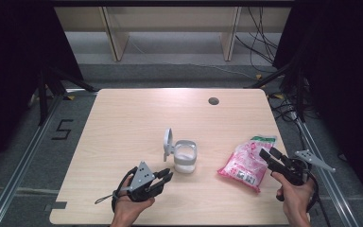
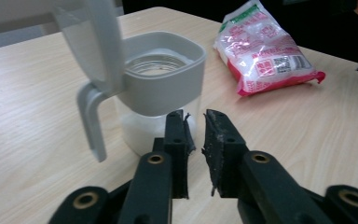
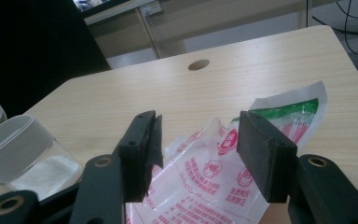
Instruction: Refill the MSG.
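A light wooden table (image 1: 123,142) with a round hole (image 1: 213,100); cables (image 1: 260,42) on the floor behind

Counter (image 1: 123,123): pale wood-grain top, rounded corners, a round grommet hole (image 1: 213,100) near the far edge. On it: a clear jar (image 1: 185,158) with a grey collar, upright near the middle, its hinged lid (image 1: 168,142) standing open, white contents low inside; a pink-and-white bag (image 1: 246,161) with a green end, lying flat toward the right edge, well apart from the jar.
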Available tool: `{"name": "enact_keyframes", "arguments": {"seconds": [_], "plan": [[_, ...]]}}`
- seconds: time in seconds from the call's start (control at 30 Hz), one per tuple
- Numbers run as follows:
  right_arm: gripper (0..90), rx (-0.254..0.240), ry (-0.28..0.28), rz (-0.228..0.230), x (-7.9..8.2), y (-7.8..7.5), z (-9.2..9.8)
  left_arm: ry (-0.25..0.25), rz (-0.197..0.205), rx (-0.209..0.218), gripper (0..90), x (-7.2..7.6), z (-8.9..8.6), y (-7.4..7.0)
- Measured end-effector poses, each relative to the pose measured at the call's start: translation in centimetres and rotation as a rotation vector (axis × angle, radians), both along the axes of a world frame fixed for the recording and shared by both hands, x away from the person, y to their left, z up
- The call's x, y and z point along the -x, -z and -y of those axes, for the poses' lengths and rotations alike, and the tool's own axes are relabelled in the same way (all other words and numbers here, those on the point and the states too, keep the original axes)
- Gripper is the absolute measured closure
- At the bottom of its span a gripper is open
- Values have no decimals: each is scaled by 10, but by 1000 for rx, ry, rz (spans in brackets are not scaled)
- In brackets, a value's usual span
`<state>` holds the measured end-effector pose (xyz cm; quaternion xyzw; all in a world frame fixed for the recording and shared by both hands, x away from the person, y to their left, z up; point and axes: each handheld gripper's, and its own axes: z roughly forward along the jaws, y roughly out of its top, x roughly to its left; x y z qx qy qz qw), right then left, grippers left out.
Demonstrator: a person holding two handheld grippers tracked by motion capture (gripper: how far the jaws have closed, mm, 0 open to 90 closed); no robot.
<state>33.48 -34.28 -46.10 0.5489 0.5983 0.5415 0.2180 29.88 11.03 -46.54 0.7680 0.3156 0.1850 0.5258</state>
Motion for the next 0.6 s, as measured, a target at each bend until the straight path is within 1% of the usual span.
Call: {"name": "enact_keyframes", "arguments": {"seconds": [0.03,0.07,0.1,0.13,0.17,0.2,0.23,0.27,0.3,0.33,0.37,0.4,0.43,0.47,0.5,0.53,0.57,0.6], "plan": [[482,3,-4,1,0,0,0,1,9,-6,816,0,-2,-1],[483,-18,-5,-7,2,0,-1,-6,16,-6,821,0,-3,-2],[483,3,-10,4,2,1,0,-15,23,-15,830,0,-5,-3],[484,-11,-14,-15,3,-1,-2,-7,26,-11,838,-1,-6,-4],[485,2,-30,4,2,1,-2,-21,27,-16,845,-1,-7,-4],[485,-1,-24,-8,3,0,-4,-22,28,-9,849,-2,-8,-4],[488,4,-26,-11,4,0,-5,-28,29,-3,853,-4,-9,-3],[490,16,-49,9,4,0,-4,-32,25,-6,857,-4,-11,-3],[490,32,-52,20,4,1,-5,-37,25,-9,862,-5,-13,-3],[491,15,-67,9,5,0,-8,-44,26,-5,866,-7,-14,-2],[490,20,-68,7,6,0,-10,-44,32,-7,868,-8,-16,-3],[489,0,-83,26,6,0,-13,-51,23,16,870,-10,-17,-2],[489,27,-95,19,7,-1,-15,-59,20,2,874,-11,-19,-3],[490,44,-124,51,7,-1,-18,-59,28,-1,878,-13,-21,-4],[489,58,-154,31,10,-3,-22,-66,20,15,881,-14,-22,-3],[489,77,-167,45,11,-3,-27,-75,22,4,884,-14,-25,-4],[489,93,-185,67,11,-3,-31,-73,31,8,887,-15,-26,-4],[490,82,-210,59,12,-4,-36,-95,20,14,888,-15,-27,-5]]}}
